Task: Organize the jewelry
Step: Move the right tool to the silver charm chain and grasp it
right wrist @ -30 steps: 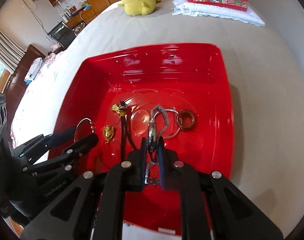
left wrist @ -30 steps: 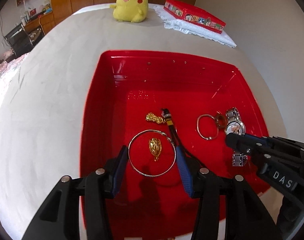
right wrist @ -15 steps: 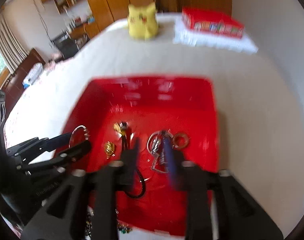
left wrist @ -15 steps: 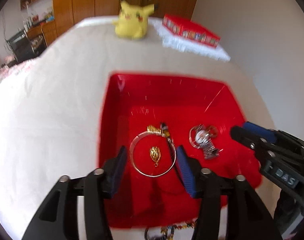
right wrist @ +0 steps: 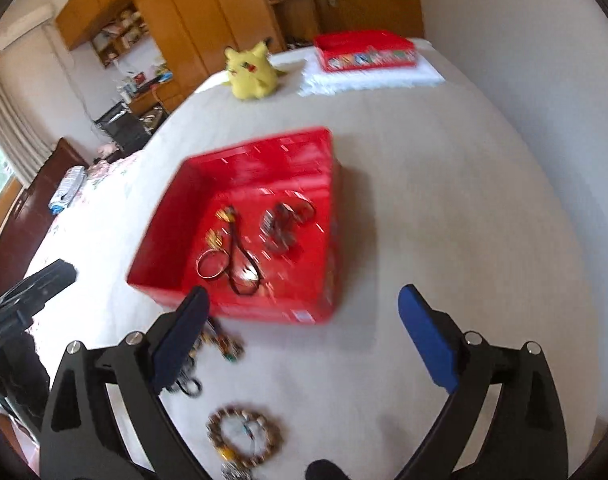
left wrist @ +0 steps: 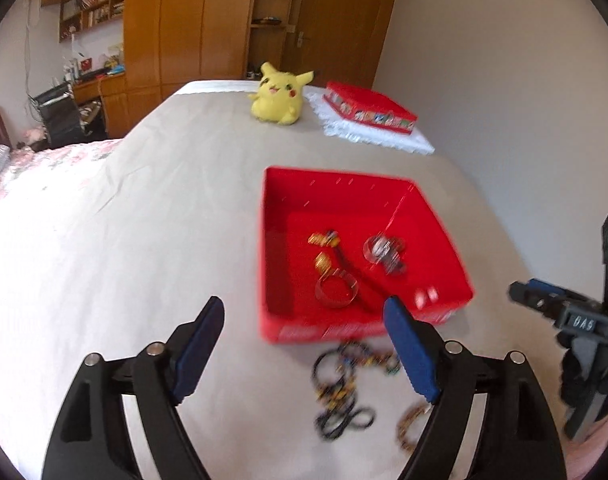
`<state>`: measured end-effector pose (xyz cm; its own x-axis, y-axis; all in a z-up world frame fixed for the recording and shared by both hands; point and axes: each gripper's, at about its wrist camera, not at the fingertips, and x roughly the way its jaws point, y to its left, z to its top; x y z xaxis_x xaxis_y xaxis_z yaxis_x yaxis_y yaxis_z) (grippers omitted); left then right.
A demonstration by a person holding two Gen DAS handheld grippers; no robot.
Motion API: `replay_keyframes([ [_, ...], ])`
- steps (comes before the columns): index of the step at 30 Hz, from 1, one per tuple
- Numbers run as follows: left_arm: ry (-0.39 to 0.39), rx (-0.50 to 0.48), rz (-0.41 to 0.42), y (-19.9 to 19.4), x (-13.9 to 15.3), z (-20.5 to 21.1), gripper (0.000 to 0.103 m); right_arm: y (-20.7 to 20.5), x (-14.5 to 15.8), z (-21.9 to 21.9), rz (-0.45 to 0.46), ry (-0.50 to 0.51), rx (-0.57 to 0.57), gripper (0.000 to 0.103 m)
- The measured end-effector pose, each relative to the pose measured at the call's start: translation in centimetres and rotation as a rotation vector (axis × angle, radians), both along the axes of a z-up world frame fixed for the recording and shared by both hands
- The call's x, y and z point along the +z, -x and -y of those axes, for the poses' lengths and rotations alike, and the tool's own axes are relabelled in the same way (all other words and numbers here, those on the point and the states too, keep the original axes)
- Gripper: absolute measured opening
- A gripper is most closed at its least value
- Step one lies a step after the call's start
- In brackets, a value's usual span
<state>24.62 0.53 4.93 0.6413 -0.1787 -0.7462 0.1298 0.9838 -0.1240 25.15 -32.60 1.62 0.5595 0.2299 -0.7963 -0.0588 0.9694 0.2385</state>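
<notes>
Both my claws hang empty over the bed, jaws opening wide with nothing between them: the left claw [left wrist: 304, 344] sits just short of the tray's near wall, the right claw [right wrist: 304, 332] straddles its near corner. Nearest me, on the bedsheet [left wrist: 143, 220], lie the pieces not yet sorted: a beaded bracelet [right wrist: 245, 438] close under the right claw and a tangle of dark beaded strands [left wrist: 344, 384] just outside the tray. Beyond them the red tray [left wrist: 265, 240] holds what is already in: a thin bangle [left wrist: 336, 290], a black cord [right wrist: 239, 260], two small gold charms [left wrist: 323, 261], and the watch heaped with rings [left wrist: 384, 254] on the right side. Far off sit a yellow plush [left wrist: 277, 94] and a red box [left wrist: 370, 108]. The risk I see is the tangle: if I pinch one strand, I could drag its neighbours along or snag them on the tray's wall and spill them. The soft sheet could also bunch up under a low grab. A second ago both claws were down inside the tray, the right one clamped on the watch, the left set around the bangle; now both are released and pulled back, and the watch lies loose.
</notes>
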Motion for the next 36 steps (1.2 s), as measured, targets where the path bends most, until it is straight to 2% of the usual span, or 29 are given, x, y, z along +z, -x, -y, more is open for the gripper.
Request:
replay_keyframes([
  [3, -0.035, 0.014, -0.018, 1.8, -1.6, -0.7, 0.083, 1.9, -1.3, 0.6, 0.005, -0.019, -0.002, 0.094],
  [5, -0.037, 0.028, -0.030, 2.7, -2.6, -1.3, 0.083, 3.2, -2.1, 0.8, 0.027, -0.080, 0.020, 0.094],
  [8, -0.002, 0.033, -0.077, 4.1, -4.6, -1.4, 0.083, 4.7, -3.2, 0.2, 0.050, -0.156, 0.054, 0.094],
  [12, 0.009, 0.028, -0.130, 5.7, -7.6, -0.8, 0.083, 5.5, -5.4, -0.8, 0.006, -0.266, 0.092, 0.094],
  [14, -0.018, 0.003, -0.168, 6.4, -8.9, -0.2, 0.083, 6.0, -6.1, -1.5, -0.018, -0.251, 0.099, 0.094],
  [16, -0.040, 0.004, -0.170, 7.1, -9.6, -0.1, 0.083, 6.5, -6.8, -2.2, -0.053, -0.188, 0.109, 0.094],
  [18, -0.092, 0.021, -0.162, 7.7, -9.9, 0.1, 0.083, 6.6, -7.2, -2.3, -0.102, -0.202, 0.121, 0.094],
  [20, -0.090, 0.024, -0.158, 8.1, -10.0, 0.2, 0.083, 7.2, -7.4, -2.3, -0.128, -0.210, 0.126, 0.094],
  [24, -0.065, 0.012, -0.174, 9.4, -10.0, 0.2, 0.083, 9.1, -7.2, -3.4, -0.144, -0.121, 0.168, 0.094],
  [25, -0.072, 0.020, -0.174, 9.9, -10.1, 0.1, 0.083, 9.6, -7.3, -3.7, -0.156, -0.108, 0.183, 0.092],
  [26, -0.079, 0.022, -0.175, 10.0, -10.1, 0.2, 0.083, 9.9, -7.5, -4.0, -0.172, -0.095, 0.201, 0.080],
  [28, -0.079, 0.018, -0.187, 10.5, -10.2, 0.3, 0.083, 10.9, -8.2, -4.7, -0.232, -0.078, 0.235, 0.066],
  [30, -0.070, 0.012, -0.201, 10.7, -10.3, 0.5, 0.083, 11.6, -8.8, -5.3, -0.281, -0.071, 0.258, 0.065],
  [36, -0.060, -0.020, -0.211, 11.7, -10.1, 1.2, 0.083, 12.7, -8.9, -7.2, -0.329, -0.037, 0.309, 0.056],
])
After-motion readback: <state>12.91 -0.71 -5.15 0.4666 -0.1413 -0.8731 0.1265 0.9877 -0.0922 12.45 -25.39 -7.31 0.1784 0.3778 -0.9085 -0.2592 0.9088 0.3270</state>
